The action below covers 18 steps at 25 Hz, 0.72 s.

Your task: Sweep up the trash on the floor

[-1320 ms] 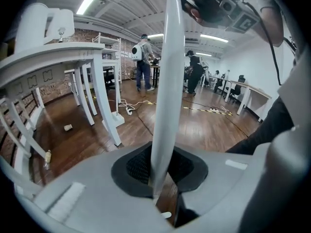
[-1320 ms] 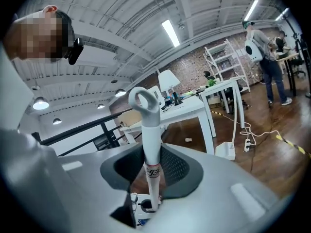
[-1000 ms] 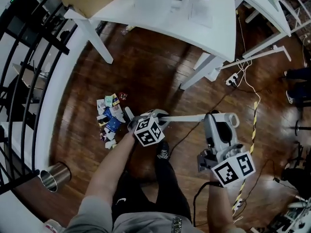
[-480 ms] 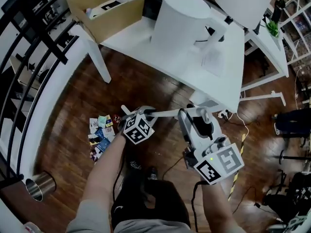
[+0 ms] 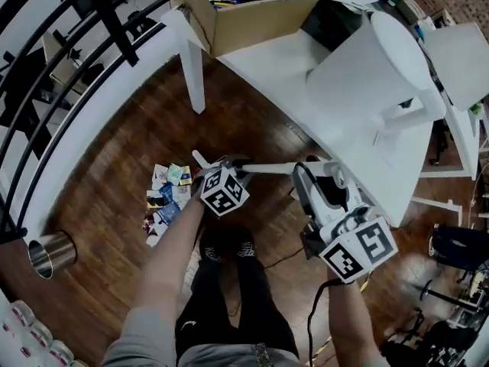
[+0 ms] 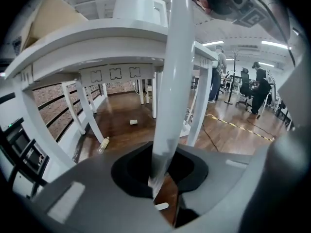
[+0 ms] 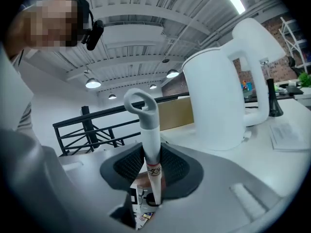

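Presently, left gripper (image 5: 233, 167) and right gripper (image 5: 325, 176) each pinch the white broom handle (image 5: 279, 167), the trash pile (image 5: 166, 201) lies on the wooden floor (image 5: 122, 167) beside the left gripper, and I judge a wide swing could drive the looped end (image 7: 140, 103) into the kettle (image 7: 218, 96).

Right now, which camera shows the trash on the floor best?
The head view: the whole trash pile lies spread on the floor. The right gripper view catches only a few scraps at its bottom edge; the left gripper view shows none of it.
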Each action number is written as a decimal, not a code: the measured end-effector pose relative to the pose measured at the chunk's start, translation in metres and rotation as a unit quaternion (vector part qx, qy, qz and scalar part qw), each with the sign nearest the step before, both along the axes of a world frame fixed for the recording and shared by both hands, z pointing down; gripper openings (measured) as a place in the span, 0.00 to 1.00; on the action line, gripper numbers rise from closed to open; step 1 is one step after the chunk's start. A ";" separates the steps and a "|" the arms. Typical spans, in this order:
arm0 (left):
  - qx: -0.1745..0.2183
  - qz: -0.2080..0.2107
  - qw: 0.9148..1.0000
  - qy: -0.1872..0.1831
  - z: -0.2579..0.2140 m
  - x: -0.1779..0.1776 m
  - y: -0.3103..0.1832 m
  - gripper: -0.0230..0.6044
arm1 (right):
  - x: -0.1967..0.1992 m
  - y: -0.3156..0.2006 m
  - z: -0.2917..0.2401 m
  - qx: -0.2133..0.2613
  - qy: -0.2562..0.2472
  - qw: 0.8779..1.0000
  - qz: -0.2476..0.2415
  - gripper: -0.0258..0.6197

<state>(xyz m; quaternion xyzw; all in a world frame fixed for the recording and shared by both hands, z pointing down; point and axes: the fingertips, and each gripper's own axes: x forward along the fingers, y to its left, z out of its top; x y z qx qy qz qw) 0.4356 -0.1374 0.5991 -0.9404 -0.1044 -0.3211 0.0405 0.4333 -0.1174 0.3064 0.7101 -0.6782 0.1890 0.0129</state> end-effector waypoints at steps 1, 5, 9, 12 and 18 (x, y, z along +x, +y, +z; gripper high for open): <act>-0.006 -0.011 1.000 -0.003 0.001 -0.003 -0.002 0.13 | 0.002 -0.007 0.001 -0.003 -0.003 1.000 -0.010 0.20; -0.019 -0.060 0.998 -0.012 0.006 -0.016 -0.015 0.12 | 0.008 -0.031 0.008 -0.013 -0.022 0.998 -0.051 0.20; -0.017 -0.092 0.995 -0.034 0.013 -0.035 -0.023 0.12 | 0.006 -0.042 0.018 -0.024 -0.044 0.995 -0.081 0.20; -0.017 -0.115 0.992 -0.049 0.019 -0.054 -0.024 0.12 | -0.005 -0.045 0.024 -0.027 -0.054 0.993 -0.105 0.20; 0.006 -0.155 0.987 -0.035 -0.009 -0.073 -0.028 0.12 | -0.033 -0.036 -0.006 0.006 -0.035 0.987 -0.155 0.20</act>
